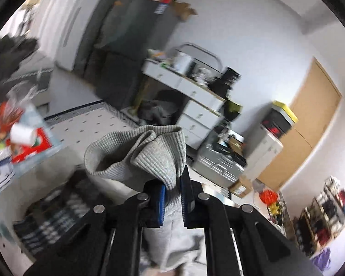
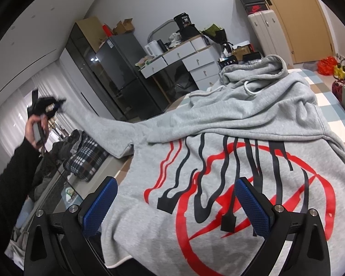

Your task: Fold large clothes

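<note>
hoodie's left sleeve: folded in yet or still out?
Still out: the sleeve stretches sideways off the hoodie, its cuff pinched in the left gripper.

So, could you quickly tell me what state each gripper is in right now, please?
Left gripper: shut on the ribbed cuff of the grey hoodie's sleeve, lifted off the bed.
Right gripper: open, holding nothing, poised over the grey hoodie.
</note>
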`<state>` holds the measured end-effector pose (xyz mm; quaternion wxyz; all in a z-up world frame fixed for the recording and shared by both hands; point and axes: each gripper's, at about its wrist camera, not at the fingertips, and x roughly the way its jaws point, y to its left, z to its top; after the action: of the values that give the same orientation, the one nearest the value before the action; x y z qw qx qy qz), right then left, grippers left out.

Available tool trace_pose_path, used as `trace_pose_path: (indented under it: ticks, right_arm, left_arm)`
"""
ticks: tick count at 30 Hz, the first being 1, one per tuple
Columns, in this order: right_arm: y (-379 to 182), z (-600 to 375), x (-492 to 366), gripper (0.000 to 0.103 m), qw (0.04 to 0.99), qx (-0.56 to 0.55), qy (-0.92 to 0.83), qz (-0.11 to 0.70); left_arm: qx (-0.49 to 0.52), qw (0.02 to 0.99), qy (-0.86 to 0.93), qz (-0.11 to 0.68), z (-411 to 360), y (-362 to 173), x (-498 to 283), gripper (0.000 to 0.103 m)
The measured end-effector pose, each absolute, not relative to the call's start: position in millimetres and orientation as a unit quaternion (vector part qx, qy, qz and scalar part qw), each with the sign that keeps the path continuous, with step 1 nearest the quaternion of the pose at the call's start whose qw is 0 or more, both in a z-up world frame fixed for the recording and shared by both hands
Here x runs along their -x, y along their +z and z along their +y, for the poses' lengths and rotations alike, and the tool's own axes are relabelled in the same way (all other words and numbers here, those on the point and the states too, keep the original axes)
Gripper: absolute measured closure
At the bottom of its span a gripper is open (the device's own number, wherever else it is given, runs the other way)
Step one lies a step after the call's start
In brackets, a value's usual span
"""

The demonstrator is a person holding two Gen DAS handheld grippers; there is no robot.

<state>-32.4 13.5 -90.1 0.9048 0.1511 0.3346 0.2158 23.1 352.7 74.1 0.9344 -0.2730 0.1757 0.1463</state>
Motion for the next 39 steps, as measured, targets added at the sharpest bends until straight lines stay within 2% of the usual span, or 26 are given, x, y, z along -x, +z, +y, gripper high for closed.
trace_pose_path:
  ticks: [10,17,20,25,31,35,39]
  right_arm:
    - [-83.6,-5.8,32.6,0.000,0.909,-0.174,0.196,0.325]
    - [-75.9,-35.1,35.1,0.000,0.916,-0.198,0.155,0.312]
    - [-68.4,-57.5,40.4,0.000,0.923,-0.211,0.123,0.297]
    - [-62.9,-122.3,55.6,0.000,0.916,-0.303,0.033,0.261]
    - [-64.3,-169.3,71.8,0.000,0.906,-0.349,-0.049,0.233]
    - [-59.3,-188.0,89.2,0.000,0.903,-0.381,-0.072,0.188]
    - [-50.7,-190.0,96.2,0.000,0.911,-0.374,-0.070,0.161]
  left_arm:
    - [0.178,0.961,0.037,0.207,220.8,110.0,-94.9,0.097]
    - [0.136,0.960,-0.031,0.244,125.1,101.9,-148.2,0.097]
    - [0.123,0.952,-0.068,0.271,84.5,80.8,-160.8,0.097]
    - [0.102,0.939,-0.111,0.309,26.4,35.5,-177.1,0.097]
    - [0.077,0.901,-0.163,0.395,-39.6,-56.9,-193.5,0.097]
    - [0.016,0.877,-0.177,0.446,-78.4,-112.4,-186.8,0.097]
    - [-0.037,0.856,-0.180,0.482,-94.8,-134.0,-177.2,0.097]
